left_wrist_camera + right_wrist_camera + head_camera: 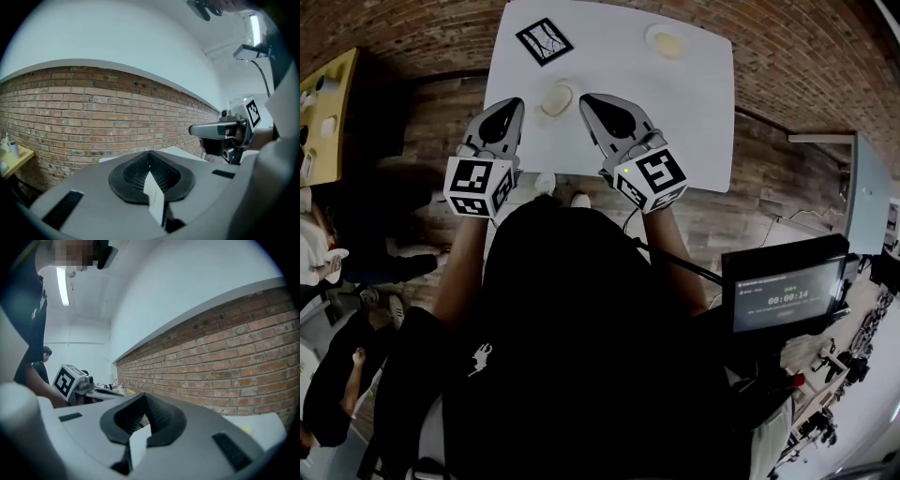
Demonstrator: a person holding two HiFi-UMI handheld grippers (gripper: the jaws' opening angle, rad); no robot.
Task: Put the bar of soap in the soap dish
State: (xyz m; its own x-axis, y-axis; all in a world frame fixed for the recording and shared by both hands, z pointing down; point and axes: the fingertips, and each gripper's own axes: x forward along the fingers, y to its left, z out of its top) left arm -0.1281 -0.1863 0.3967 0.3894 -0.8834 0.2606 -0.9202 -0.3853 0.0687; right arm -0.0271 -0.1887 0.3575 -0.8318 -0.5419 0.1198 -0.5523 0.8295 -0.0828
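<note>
Flanking a pale oval item (pixel 556 99) on the white table (pixel 703 112), left gripper (pixel 517 104) and right gripper (pixel 585 99) show fingers pressed together, empty.

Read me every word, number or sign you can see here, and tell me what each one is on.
"00:00:14": timer digits on the monitor, as far as they can be made out.
Smaller lines above and below the timer: too small to read.
Left cube, right cube, card: black-and-white marker patterns, no words.
Shirt logo: a small white figure, no letters visible.
</note>
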